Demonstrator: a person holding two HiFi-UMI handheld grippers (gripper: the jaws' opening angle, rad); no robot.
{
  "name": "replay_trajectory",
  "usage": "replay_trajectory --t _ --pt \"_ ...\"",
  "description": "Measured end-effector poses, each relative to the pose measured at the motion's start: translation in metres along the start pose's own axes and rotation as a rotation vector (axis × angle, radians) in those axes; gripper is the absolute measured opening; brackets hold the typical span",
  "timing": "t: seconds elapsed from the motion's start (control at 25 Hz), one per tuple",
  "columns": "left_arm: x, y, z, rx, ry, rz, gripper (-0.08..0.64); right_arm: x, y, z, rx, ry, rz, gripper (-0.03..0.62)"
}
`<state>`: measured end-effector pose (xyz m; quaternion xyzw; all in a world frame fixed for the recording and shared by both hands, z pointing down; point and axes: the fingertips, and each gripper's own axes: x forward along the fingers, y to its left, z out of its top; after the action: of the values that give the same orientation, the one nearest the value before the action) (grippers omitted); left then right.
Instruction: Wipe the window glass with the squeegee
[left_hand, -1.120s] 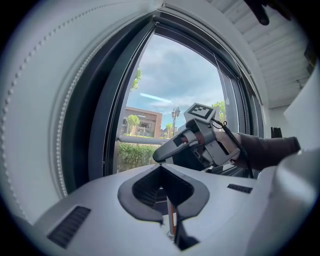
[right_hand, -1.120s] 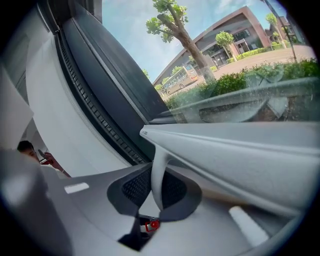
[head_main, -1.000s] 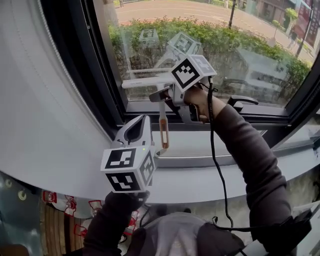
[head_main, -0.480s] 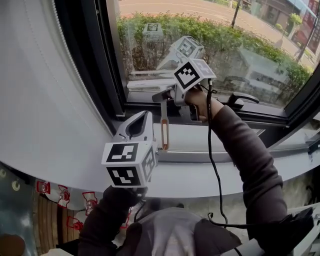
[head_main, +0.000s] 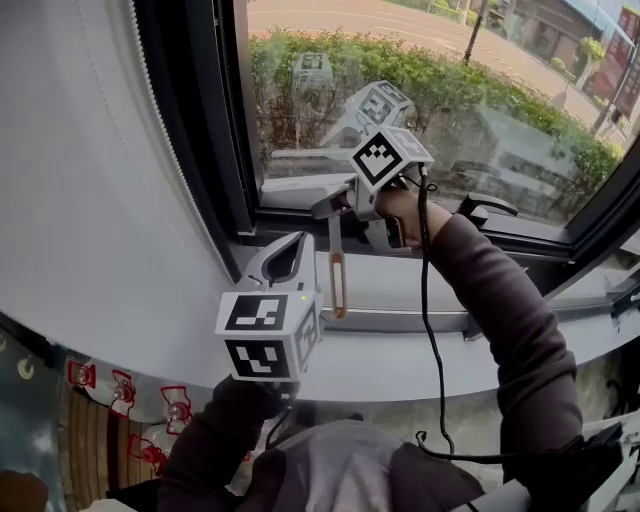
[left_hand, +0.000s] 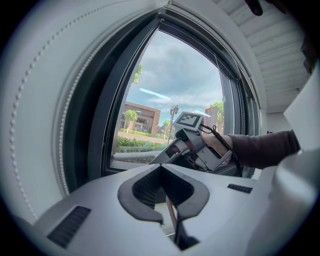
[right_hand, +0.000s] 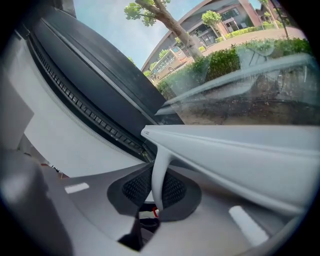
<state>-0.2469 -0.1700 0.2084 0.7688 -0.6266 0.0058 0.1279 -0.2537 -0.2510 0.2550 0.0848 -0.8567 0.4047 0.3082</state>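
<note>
Right gripper (right_hand: 156, 192): clenched on the thin neck of the squeegee (right_hand: 235, 155). White blade ahead of its jaws, at the bottom edge of the window glass (head_main: 470, 90); handle hangs beneath. Left gripper (left_hand: 169, 210): jaws closed together, empty, lower than the right gripper and apart from it

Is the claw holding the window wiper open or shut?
Shut: the right gripper's pads press both sides of the squeegee's neck.
</note>
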Motion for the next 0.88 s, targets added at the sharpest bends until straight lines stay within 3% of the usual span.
replay_trajectory --t 0.2,0.44,0.64,0.88 --pt "-0.004 0.002 -0.009 -0.009 0.007 -0.022 -0.001 0.011 0.006 -0.02 0.0 0.045 0.01 0.023" --pt "-0.006 -0.001 -0.027 -0.049 0.031 -0.064 0.0 0.014 0.01 -0.049 0.007 0.034 0.087 0.023" --pt "-0.007 -0.009 -0.066 -0.089 0.088 -0.104 0.0 0.014 0.011 -0.084 0.028 -0.004 0.167 0.023" --pt "-0.03 -0.038 -0.126 -0.1 0.12 -0.075 -0.002 0.025 -0.019 -0.158 0.022 0.015 0.187 0.023"
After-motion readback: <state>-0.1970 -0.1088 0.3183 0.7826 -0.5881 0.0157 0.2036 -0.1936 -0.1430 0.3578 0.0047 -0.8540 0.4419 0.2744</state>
